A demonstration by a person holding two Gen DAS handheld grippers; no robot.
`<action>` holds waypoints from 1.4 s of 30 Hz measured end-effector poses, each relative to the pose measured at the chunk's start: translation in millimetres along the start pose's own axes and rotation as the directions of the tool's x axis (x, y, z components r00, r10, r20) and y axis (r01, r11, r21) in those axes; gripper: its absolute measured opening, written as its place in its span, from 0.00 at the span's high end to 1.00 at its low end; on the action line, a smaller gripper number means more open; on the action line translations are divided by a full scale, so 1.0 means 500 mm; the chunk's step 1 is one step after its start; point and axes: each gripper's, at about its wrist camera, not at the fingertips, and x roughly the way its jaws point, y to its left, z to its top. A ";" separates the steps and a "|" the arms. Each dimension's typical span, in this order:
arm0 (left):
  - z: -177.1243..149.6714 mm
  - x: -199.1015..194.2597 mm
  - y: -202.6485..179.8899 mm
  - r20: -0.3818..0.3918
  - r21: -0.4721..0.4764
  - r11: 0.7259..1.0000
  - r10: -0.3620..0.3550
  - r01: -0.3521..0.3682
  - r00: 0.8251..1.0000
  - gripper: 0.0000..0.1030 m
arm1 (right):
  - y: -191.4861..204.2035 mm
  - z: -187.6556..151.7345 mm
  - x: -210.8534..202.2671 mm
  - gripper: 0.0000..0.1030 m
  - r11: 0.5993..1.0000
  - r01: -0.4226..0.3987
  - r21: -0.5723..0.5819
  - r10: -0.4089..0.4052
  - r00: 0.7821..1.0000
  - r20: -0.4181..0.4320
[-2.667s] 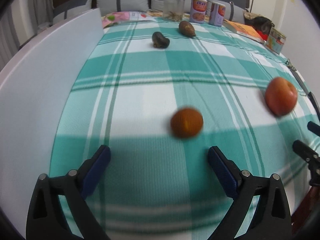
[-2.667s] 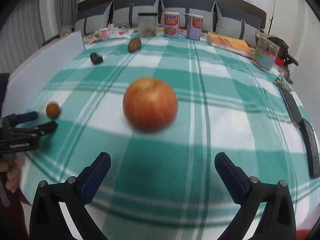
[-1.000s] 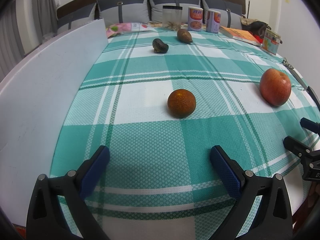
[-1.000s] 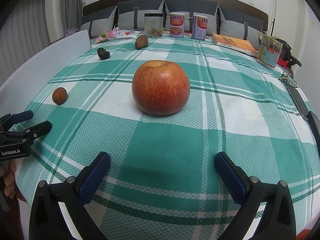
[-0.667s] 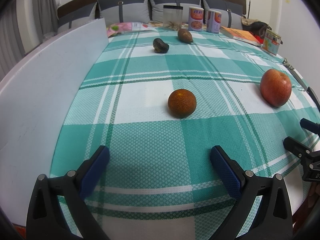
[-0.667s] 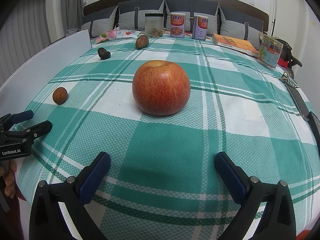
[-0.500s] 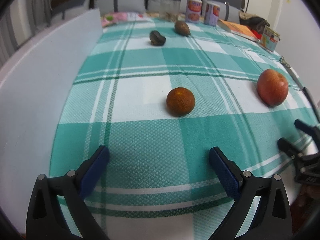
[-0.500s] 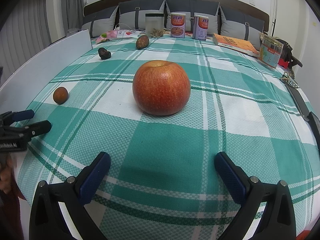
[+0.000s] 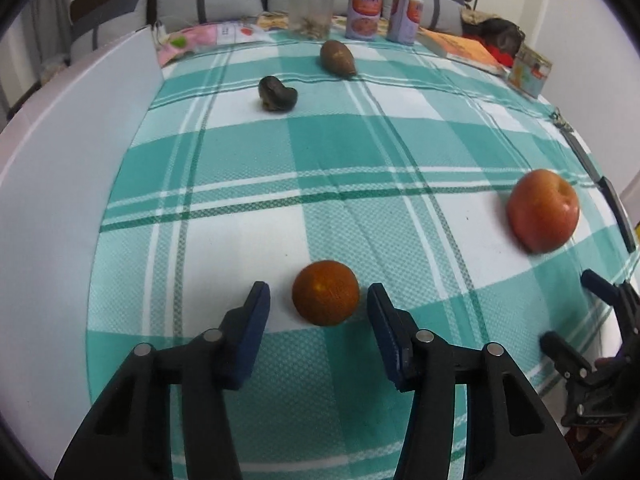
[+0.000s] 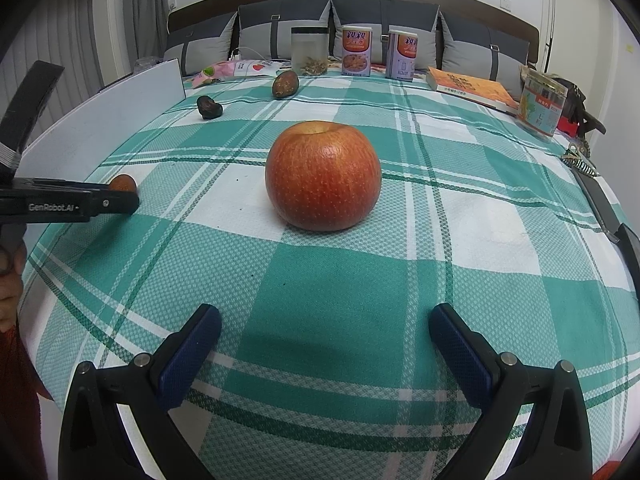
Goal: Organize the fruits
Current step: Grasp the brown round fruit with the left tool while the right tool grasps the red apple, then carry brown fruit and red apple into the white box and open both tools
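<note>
A small orange fruit lies on the green checked cloth between the blue pads of my left gripper, which is open with gaps on both sides. A red apple sits ahead of my right gripper, which is open and empty. The apple also shows in the left wrist view. A dark shrivelled fruit and a brown oval fruit lie further back. In the right wrist view the left gripper hides most of the orange fruit.
A white board stands along the table's left edge. A clear jar, two cans, a book and a small box stand at the back. Dark flat items lie at the right edge.
My left gripper has moved forward so the orange fruit now lies between its fingers, and the fingers have narrowed. My right gripper and the apple have not moved.
</note>
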 end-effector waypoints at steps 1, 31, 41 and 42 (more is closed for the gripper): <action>0.002 -0.003 0.003 0.009 -0.013 1.000 -0.013 0.013 1.000 0.70 | 0.000 0.004 0.001 0.00 1.000 -0.008 -0.005 0.008 1.000 -0.013; 0.015 -0.225 0.074 0.108 -0.156 0.960 -0.218 0.233 0.970 0.72 | 0.010 0.292 0.018 0.32 0.947 -0.303 0.105 0.321 0.893 -0.317; 0.027 -0.367 0.371 0.169 -0.306 0.948 -0.041 0.092 0.985 0.72 | 0.371 0.442 -0.093 0.32 0.783 -0.619 -0.060 0.583 0.765 -0.275; 0.024 -0.360 0.409 0.151 -0.336 0.940 -0.014 0.065 0.988 0.72 | 0.410 0.447 -0.094 0.32 0.763 -0.642 -0.077 0.599 0.747 -0.289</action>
